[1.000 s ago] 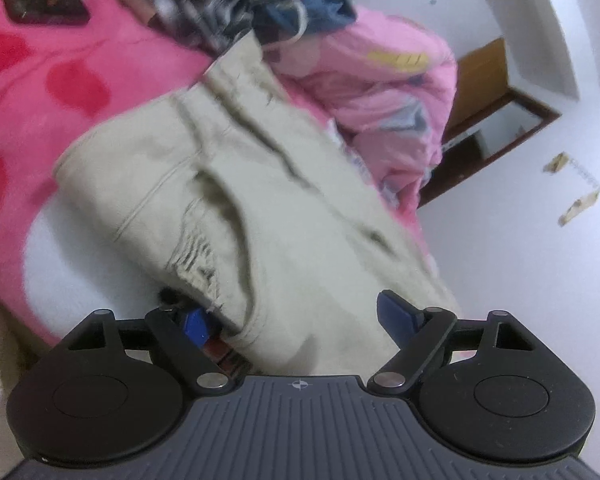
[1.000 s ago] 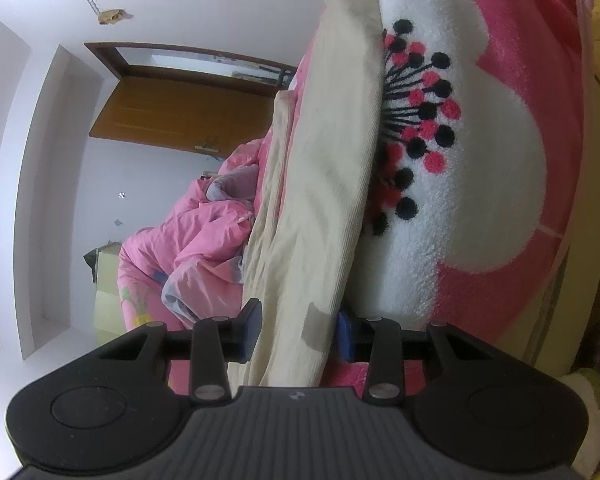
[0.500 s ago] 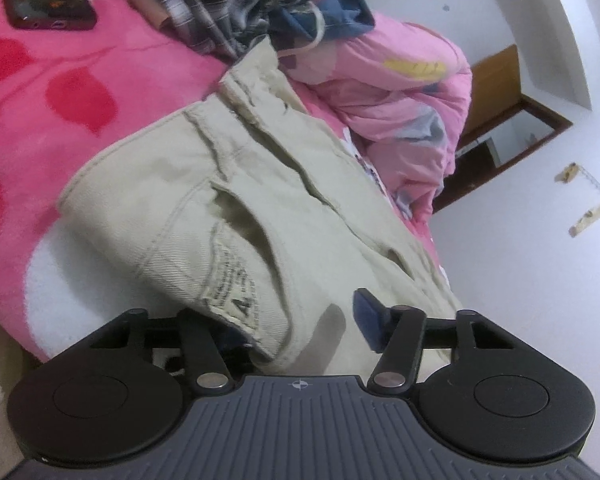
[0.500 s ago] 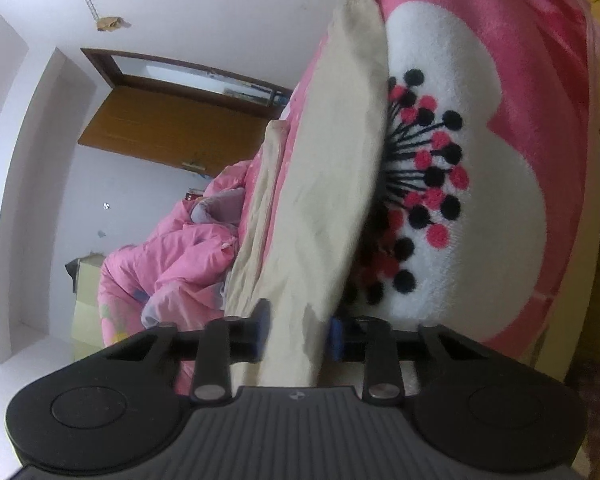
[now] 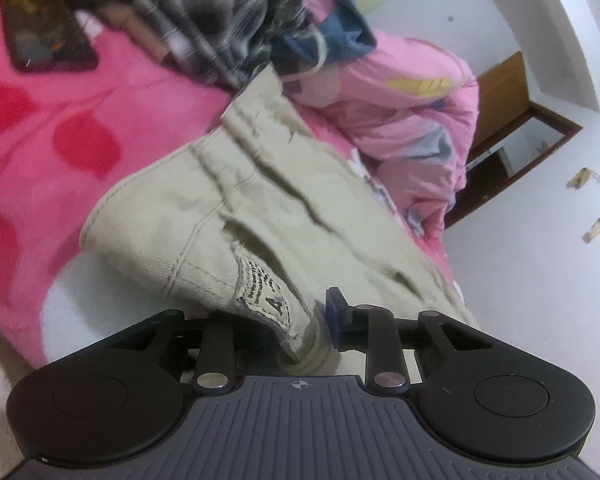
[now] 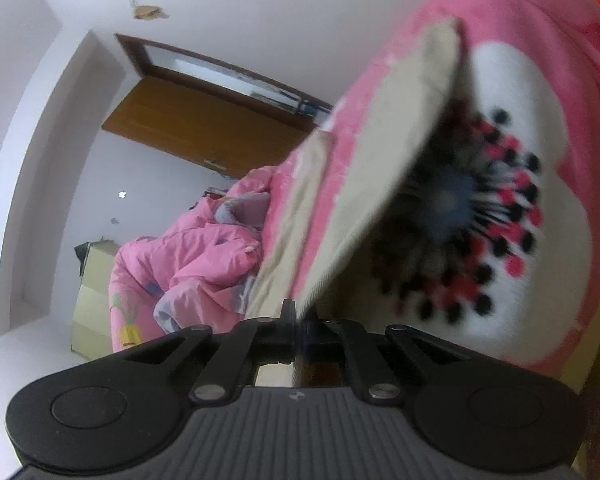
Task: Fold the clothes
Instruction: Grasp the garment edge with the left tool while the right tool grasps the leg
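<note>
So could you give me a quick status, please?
Left gripper closing on beige trousers waistband. Right gripper shut on their leg end. Nothing obstructing.

- The left gripper (image 5: pixel 296 320) stood wide a second ago, with the corner of the beige trousers (image 5: pixel 260 208) loose between its jaws; the jaws are now closing, and the labelled corner is bunched between them.
- The sewn label (image 5: pixel 262 288), folded under at first, now faces up at that corner.
- The right gripper (image 6: pixel 298 326) had its jaws apart around the edge of the trouser leg (image 6: pixel 384 152); they have now come together on that edge.
- That trouser leg, which lay flat against the pink flowered blanket (image 6: pixel 540 80), is now lifted off it, with a dark shadow beneath.
</note>
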The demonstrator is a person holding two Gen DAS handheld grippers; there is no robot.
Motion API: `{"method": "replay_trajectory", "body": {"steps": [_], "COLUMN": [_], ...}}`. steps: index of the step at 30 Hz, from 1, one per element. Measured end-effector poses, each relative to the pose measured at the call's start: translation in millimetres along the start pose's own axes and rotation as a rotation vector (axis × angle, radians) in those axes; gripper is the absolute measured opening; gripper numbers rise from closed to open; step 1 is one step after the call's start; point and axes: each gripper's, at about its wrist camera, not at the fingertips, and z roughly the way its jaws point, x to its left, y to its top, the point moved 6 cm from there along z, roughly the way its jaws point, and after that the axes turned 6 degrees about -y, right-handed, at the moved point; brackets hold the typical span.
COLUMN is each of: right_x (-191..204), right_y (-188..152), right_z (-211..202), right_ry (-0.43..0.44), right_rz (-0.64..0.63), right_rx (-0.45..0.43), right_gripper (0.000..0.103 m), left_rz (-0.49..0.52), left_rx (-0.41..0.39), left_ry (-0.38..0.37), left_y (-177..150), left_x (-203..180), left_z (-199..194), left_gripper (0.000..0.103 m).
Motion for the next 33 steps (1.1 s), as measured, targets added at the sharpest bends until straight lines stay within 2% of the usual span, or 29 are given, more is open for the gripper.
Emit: {"method": "replay_trajectory", "body": {"steps": [15, 20, 27, 33], "right_x": [54.1, 77.5, 117.6, 144.2], "right_y": [20.8, 28.2, 38.1, 42.1], "right_z": [18.0, 35.7, 78.6, 143.7], "right_ry": [0.029, 0.039, 0.06, 0.048], "right_rz": [-0.103, -0.146, -0.208, -0.237], "right_rx": [-0.032, -0.036, -0.034, -0.008], "right_gripper": [0.004, 0.004, 0.004, 0.003], "left_rz": [0.146, 0.155, 0.176, 0.178], "left_rx": [-0.089, -0.112, -0.151, -0.159], "left_ry": [-0.063, -0.074, -0.064, -0.024], "left_y": [38.3, 55.1, 87.7, 120.2], "left_x": [-40.5, -47.1, -52.2, -51.2], "left_z": [19.9, 34.6, 69.6, 119.2], "left_gripper": [0.026, 0.025, 0.024, 0.021]}}
